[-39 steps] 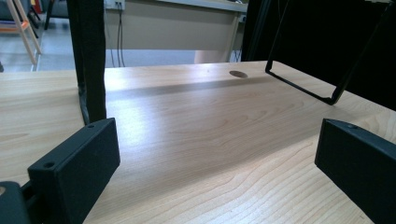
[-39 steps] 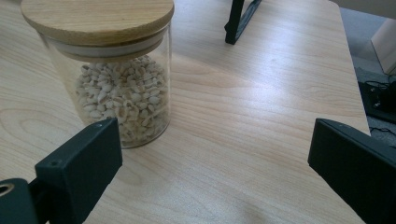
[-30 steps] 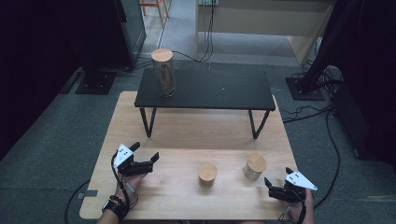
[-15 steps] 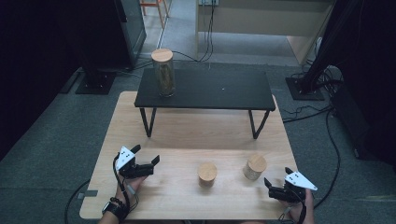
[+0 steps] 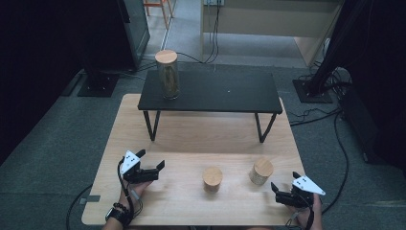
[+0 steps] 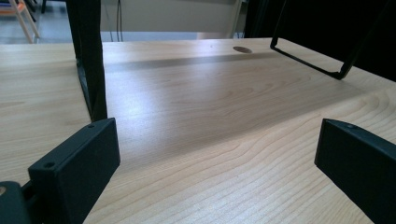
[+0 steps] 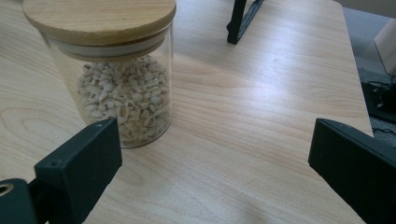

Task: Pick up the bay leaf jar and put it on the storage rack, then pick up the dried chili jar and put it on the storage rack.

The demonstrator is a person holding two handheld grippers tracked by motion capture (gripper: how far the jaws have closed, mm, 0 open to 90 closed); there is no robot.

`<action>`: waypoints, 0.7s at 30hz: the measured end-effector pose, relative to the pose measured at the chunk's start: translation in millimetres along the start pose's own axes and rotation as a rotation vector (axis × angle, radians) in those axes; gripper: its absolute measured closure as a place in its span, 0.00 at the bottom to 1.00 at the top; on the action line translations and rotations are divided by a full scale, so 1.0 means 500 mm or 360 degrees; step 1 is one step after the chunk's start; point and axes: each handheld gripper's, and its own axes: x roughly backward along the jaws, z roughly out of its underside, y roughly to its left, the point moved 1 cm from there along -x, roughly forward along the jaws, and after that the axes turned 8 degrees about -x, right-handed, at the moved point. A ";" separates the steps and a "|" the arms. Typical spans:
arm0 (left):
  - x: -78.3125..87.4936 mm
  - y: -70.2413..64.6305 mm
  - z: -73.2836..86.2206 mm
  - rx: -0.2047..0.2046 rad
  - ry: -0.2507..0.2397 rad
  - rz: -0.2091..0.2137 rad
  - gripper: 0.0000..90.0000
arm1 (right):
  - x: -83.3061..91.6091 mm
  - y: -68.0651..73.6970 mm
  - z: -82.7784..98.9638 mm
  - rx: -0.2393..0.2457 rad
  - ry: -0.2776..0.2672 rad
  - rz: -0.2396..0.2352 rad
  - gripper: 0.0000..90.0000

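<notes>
From above, we hold the left gripper (image 5: 152,169) and right gripper (image 5: 283,189) spread wide, empty; two short jars (image 5: 212,178) wait untouched, one tall jar (image 5: 168,74) already stands on the black shelf (image 5: 225,93). Our right gripper view frames the grain-filled jar (image 7: 112,74) just ahead.

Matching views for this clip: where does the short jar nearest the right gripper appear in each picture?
High view: jar, lower right on the table, beside the right gripper.
Left gripper view: not in it.
Right gripper view: jar, upper left, seeds inside.
Shared landmark: black stand's leg.
</notes>
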 end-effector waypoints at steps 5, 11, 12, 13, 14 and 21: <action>-0.002 -0.001 -0.002 -0.0018 0.0013 0.0008 0.00 | 0.001 -0.001 -0.001 0.0002 0.0001 -0.0006 0.03; -0.003 0.004 -0.003 -0.0012 0.0019 0.0023 0.00 | 0.007 -0.007 -0.003 -0.0018 -0.0002 -0.0022 0.03; -0.004 0.005 -0.004 -0.0012 0.0022 0.0027 0.00 | 0.008 -0.007 -0.005 -0.0017 0.0000 -0.0034 0.03; -0.005 0.005 -0.004 -0.0011 0.0022 0.0028 0.00 | 0.010 -0.005 -0.005 -0.0008 -0.0009 -0.0034 0.03; -0.005 0.005 -0.004 -0.0009 0.0023 0.0026 0.00 | 0.013 -0.004 -0.007 -0.0010 -0.0017 -0.0037 0.03; -0.005 0.005 -0.003 -0.0019 0.0016 0.0031 0.00 | 0.035 -0.004 -0.024 -0.0023 -0.0093 -0.0066 0.03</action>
